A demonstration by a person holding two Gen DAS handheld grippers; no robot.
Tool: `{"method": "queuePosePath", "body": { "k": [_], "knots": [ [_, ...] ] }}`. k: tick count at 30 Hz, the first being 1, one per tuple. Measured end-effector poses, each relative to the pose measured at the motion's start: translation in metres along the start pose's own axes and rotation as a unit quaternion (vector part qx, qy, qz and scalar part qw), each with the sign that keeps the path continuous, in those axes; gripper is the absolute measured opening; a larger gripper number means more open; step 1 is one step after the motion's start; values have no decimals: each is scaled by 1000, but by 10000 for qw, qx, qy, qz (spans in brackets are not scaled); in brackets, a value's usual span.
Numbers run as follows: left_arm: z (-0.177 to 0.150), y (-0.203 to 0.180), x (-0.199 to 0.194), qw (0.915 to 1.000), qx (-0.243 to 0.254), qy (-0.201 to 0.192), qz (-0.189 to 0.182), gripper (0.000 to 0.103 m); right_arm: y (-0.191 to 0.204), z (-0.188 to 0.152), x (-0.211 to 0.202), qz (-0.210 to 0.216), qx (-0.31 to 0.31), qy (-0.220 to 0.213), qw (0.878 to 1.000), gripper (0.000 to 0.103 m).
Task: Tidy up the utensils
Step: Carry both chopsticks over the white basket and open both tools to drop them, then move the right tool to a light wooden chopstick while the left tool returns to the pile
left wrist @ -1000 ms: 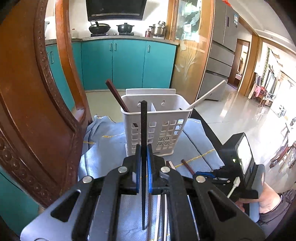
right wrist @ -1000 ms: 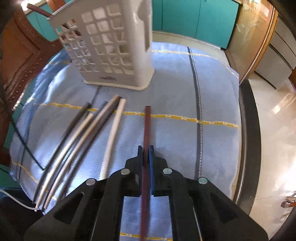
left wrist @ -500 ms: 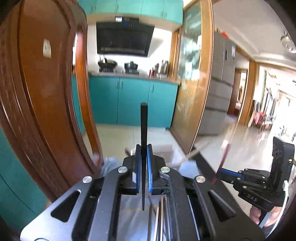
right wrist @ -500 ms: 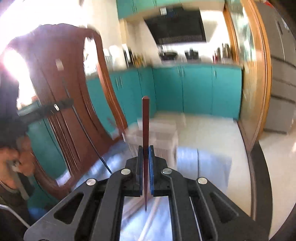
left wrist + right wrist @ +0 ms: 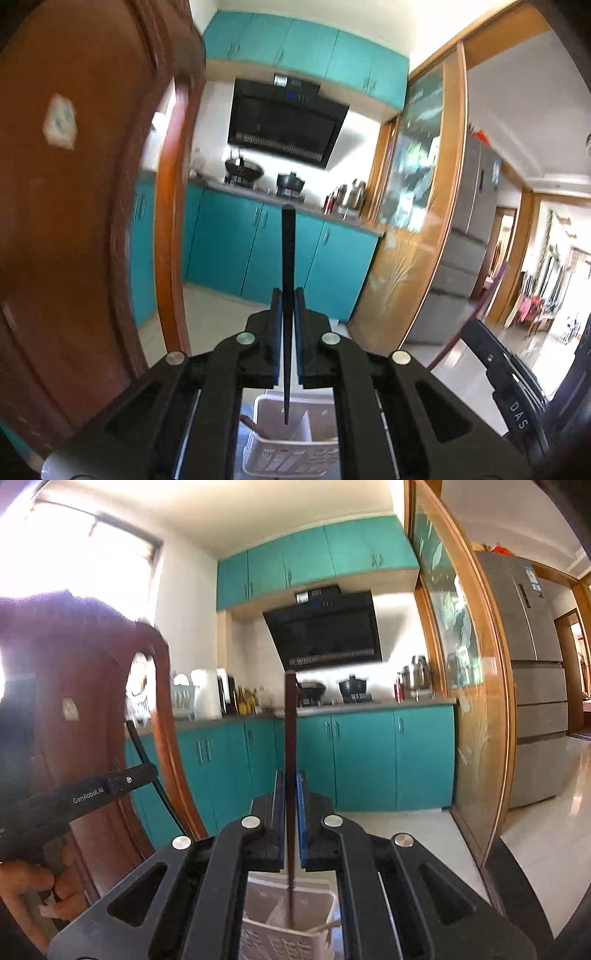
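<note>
My left gripper (image 5: 287, 295) is shut on a black chopstick (image 5: 288, 258) held upright, its lower tip hanging just above the white slotted utensil basket (image 5: 291, 454). A brown chopstick handle (image 5: 248, 421) leans inside that basket. In the right wrist view my right gripper (image 5: 290, 779) is shut on a dark brown chopstick (image 5: 290, 731), also upright, whose lower end reaches into the white basket (image 5: 291, 915). The left gripper (image 5: 147, 771) shows at the left of this view with its black chopstick (image 5: 140, 744), held by a person's hand (image 5: 26, 886). The right gripper body (image 5: 517, 391) shows at the lower right of the left wrist view.
A carved wooden chair back (image 5: 74, 221) stands close on the left in both views. Teal kitchen cabinets (image 5: 365, 760), a range hood (image 5: 325, 631) and a fridge (image 5: 532, 672) lie beyond. A wooden glass door frame (image 5: 491, 701) runs along the right.
Both grippers rose from the blue cloth and tipped up toward level, each carrying its chopstick. The basket dropped to the bottom edge of both views, under the chopstick tips.
</note>
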State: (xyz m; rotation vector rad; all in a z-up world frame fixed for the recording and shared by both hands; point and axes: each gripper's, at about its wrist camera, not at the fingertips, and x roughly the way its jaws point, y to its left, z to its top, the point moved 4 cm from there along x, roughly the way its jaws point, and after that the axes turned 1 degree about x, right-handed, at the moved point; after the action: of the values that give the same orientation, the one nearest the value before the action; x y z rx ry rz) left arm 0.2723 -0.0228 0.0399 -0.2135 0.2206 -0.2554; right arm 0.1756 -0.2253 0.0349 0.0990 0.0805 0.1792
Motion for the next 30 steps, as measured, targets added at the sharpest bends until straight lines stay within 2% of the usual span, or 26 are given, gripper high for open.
{"method": "queuePosePath", "body": {
  "k": [6,13,18,21,24,25,26,27,28,29,30],
  "knots": [
    [-27,-7,25,9981,407,426,194,7,8,-35,20,-109,-263,590,9978,6],
    [-35,-6,18,9968,600,502,152,7,17,-27,2,-81,-286,526,9982,14],
    [-37,-5,-2,9968,656,459,-5,7,25,-26,-36,223,-387,463,9979,14],
    [-43,-5,-17,9955,784,521,-122,7,31,-44,-53,536,-587,797,9936,14],
    [-61,-1,-27,9935,823,750,-251,7,31,-88,-46,766,-702,1686,9802,14],
    [-67,0,-26,9927,830,838,-268,7,29,-112,-37,761,-700,2194,9701,14],
    [-74,1,-25,9915,842,955,-276,7,27,-139,-25,713,-719,2780,9552,14],
    [-84,4,-22,9896,867,1119,-260,7,25,-158,-17,612,-750,3179,9432,14],
    [-93,6,-18,9873,901,1291,-218,7,22,-181,-7,458,-823,3662,9257,14],
    [-99,7,-14,9853,933,1419,-185,8,18,-201,0,287,-877,4031,9105,14],
    [-110,10,-8,9815,998,1628,-106,9,15,-211,5,175,-869,4218,9024,14]
  ]
}}
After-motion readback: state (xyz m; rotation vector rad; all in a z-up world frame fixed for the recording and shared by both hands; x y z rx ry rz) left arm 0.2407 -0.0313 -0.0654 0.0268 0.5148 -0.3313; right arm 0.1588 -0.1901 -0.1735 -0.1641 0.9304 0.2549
